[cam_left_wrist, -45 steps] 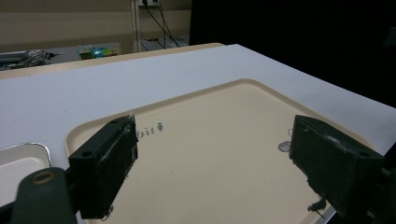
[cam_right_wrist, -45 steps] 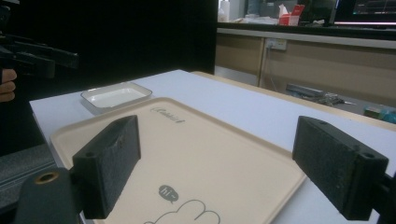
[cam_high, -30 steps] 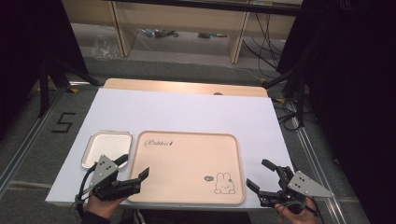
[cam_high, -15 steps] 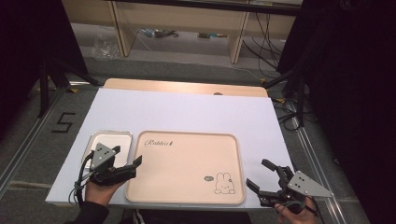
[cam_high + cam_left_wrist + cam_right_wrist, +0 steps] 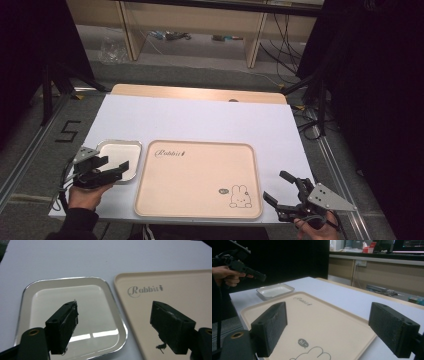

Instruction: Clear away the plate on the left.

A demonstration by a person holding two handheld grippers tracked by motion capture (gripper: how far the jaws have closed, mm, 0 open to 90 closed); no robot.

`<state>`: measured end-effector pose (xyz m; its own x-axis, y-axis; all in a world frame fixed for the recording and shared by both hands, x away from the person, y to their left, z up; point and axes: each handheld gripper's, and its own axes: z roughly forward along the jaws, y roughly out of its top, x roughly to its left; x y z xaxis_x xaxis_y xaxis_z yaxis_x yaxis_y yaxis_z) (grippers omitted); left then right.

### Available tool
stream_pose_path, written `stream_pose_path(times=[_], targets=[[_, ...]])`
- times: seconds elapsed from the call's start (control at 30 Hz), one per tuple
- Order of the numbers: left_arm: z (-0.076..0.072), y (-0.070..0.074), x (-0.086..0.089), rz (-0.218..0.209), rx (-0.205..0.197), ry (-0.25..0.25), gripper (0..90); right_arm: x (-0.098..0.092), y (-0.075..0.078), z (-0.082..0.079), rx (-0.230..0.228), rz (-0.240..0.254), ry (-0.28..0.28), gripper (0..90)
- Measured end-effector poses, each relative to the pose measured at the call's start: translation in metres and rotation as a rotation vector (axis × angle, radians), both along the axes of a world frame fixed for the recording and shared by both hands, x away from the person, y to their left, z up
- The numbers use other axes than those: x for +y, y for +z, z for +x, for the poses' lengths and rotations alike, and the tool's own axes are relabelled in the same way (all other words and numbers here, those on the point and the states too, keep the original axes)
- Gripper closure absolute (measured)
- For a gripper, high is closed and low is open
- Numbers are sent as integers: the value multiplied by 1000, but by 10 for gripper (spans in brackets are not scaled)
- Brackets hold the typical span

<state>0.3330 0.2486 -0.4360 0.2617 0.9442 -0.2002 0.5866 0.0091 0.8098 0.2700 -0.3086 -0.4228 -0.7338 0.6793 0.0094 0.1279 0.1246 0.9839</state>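
Our left gripper (image 5: 111, 167) hovers over the small metal tray (image 5: 120, 155), which lies just left of the beige rabbit tray (image 5: 197, 180). Its jaws have just been closing a little, yet stand apart, straddling the metal tray's right rim, gripping nothing. The right gripper (image 5: 280, 192), gaping and empty, waits beyond the rabbit tray's right edge, nothing in the way

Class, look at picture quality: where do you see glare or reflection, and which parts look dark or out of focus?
Left gripper view: bright strip reflections on the shiny metal tray; near jaws soft. High view: table lit, surroundings dark. Right gripper view: dim, close jaws blurred, beige tray sharper.
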Motion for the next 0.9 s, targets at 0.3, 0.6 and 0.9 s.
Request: stream_pose_path(times=[0.3, 0.6, 0.9], targets=[[13, -7, 29, 36, 98, 76, 210, -1, 0, 1, -6, 0, 7, 161], [29, -9, 44, 126, 199, 87, 288, 1, 0, 0, 7, 13, 15, 163], [48, -14, 70, 90, 292, 123, 435, -1, 0, 0, -22, 2, -6, 164]])
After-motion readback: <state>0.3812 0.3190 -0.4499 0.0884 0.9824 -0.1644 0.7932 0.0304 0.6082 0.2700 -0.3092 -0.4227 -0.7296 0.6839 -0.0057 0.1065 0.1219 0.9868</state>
